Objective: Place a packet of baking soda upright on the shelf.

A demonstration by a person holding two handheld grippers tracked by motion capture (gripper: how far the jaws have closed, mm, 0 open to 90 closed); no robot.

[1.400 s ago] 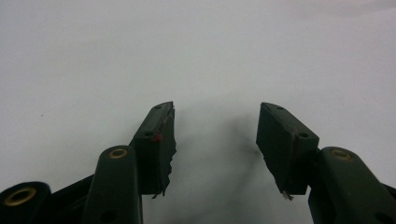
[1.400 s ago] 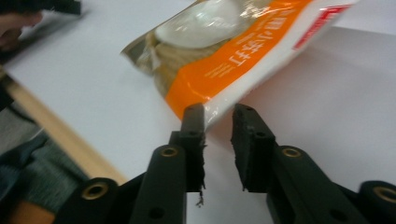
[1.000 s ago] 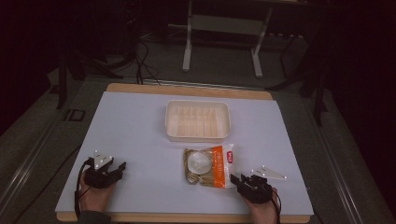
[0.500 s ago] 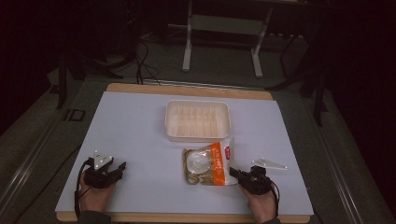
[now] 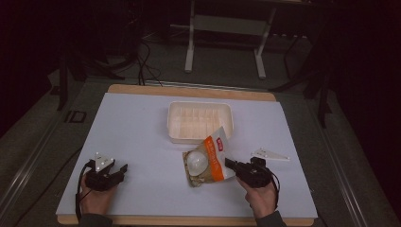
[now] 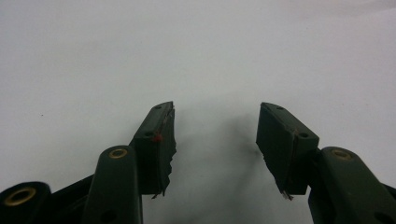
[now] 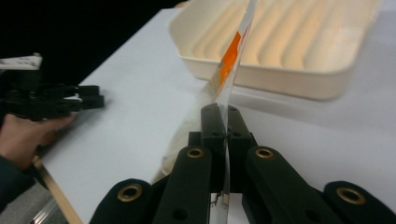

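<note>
Right tool pinched the packet's edge, left tool rested wide apart.

The right tool [image 5: 230,164] clamped the orange-and-clear packet [image 5: 208,158], whose long axis ran from 7 toward 1 o'clock, its top corner tilted up toward the cream tray [image 5: 200,121] just beyond. The left tool [image 5: 122,167] sat at 8 o'clock on bare white tabletop [image 5: 142,127]; a grey plate [image 5: 269,154] lay at 3 o'clock.
</note>
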